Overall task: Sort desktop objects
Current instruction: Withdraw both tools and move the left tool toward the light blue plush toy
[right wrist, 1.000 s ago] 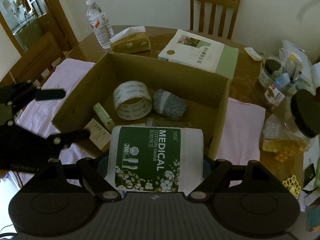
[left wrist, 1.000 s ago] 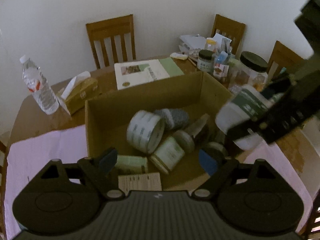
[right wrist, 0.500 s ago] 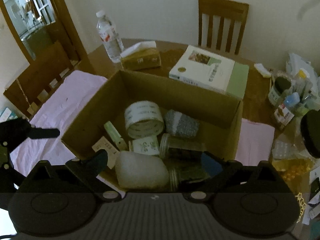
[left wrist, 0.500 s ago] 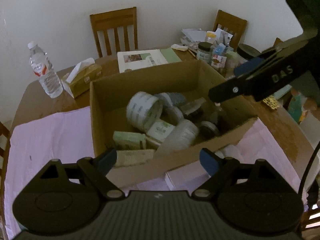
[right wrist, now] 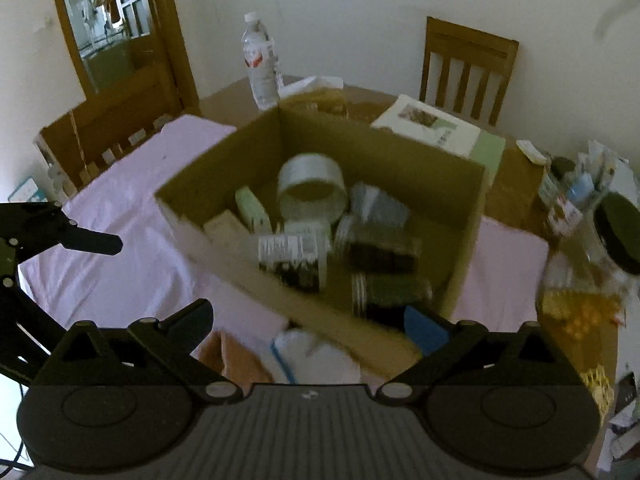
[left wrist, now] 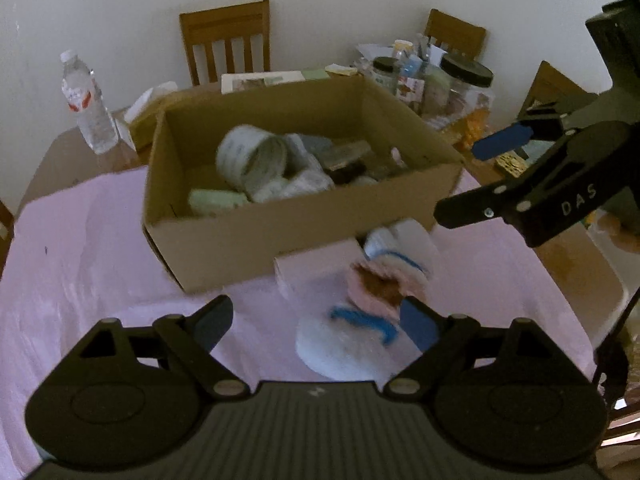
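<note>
Meanwhile, the left hand-held gripper hangs with jaws spread and empty over the pink-clothed counter, a pile of white, blue-trimmed cloths at its 1 o'clock. At 12 o'clock stands the cardboard box with the tape roll. The right hand-held gripper is opening, gripping nothing.

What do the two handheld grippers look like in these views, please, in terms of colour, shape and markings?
Both are matt black. The left gripper has a ribbed body, two round hubs, jointed linkage arms with silver pivot screws and blue pads. The right gripper is built alike; seen from the left wrist, it bears pale "DAS" lettering. A thin dark cable hangs beside it.
</note>
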`<state>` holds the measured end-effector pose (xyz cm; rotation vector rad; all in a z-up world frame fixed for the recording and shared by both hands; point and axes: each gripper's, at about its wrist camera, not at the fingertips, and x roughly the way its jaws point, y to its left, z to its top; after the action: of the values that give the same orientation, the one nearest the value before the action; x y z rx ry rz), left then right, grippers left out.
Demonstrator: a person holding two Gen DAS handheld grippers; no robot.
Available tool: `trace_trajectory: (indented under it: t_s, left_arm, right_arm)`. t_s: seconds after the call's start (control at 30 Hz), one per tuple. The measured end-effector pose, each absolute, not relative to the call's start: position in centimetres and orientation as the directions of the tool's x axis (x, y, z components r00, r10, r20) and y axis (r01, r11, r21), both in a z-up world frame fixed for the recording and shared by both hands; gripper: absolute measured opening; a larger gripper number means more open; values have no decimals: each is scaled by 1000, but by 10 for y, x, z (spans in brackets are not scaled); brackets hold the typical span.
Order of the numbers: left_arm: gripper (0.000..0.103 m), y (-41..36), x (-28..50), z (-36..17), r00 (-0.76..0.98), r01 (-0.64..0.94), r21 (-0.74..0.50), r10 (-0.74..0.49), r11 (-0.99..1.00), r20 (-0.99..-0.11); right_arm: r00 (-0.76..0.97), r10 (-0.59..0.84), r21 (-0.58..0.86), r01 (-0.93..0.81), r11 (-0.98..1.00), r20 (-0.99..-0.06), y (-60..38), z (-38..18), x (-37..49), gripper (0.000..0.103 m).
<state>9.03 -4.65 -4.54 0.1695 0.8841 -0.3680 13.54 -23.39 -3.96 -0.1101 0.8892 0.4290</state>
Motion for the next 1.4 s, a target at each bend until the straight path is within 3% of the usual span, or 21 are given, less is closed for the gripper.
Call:
trace_trajectory:
  t_s: [0.57,1.4]
  left_arm:
    - [93,-86,30,-58,572,409,14,-244,913,-783]
    - [90,-158,-23,-94,534,508,-11,-325,861,-780]
  right_arm:
    - [515,246,45,-371,928,-821,-266,-74,49,103]
    - [496,147,10,-268,963,-856,-311,-120,-5,103]
